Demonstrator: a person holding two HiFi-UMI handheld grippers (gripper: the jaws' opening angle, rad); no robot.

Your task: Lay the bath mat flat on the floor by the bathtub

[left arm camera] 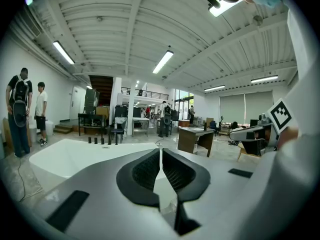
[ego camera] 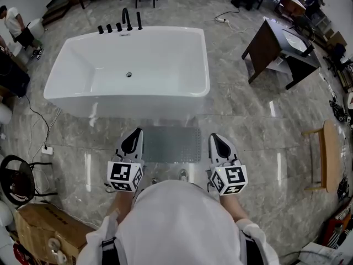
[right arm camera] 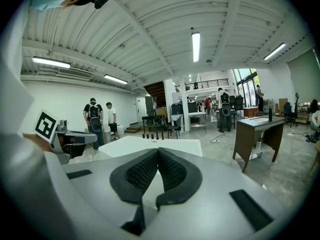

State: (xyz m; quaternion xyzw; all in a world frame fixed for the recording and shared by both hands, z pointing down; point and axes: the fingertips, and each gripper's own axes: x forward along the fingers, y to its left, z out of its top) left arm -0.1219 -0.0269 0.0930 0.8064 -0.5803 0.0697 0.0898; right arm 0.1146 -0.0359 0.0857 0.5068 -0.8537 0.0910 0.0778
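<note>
Bath mat [ego camera: 172,144] lying flat, long side running along the bathtub [ego camera: 127,70], left gripper [ego camera: 132,140] and right gripper [ego camera: 219,143] hovering clenched, empty

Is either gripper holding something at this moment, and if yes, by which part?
Nothing is held. The left gripper and the right gripper are both shut and empty; the bath mat lies on the floor, untouched.
</note>
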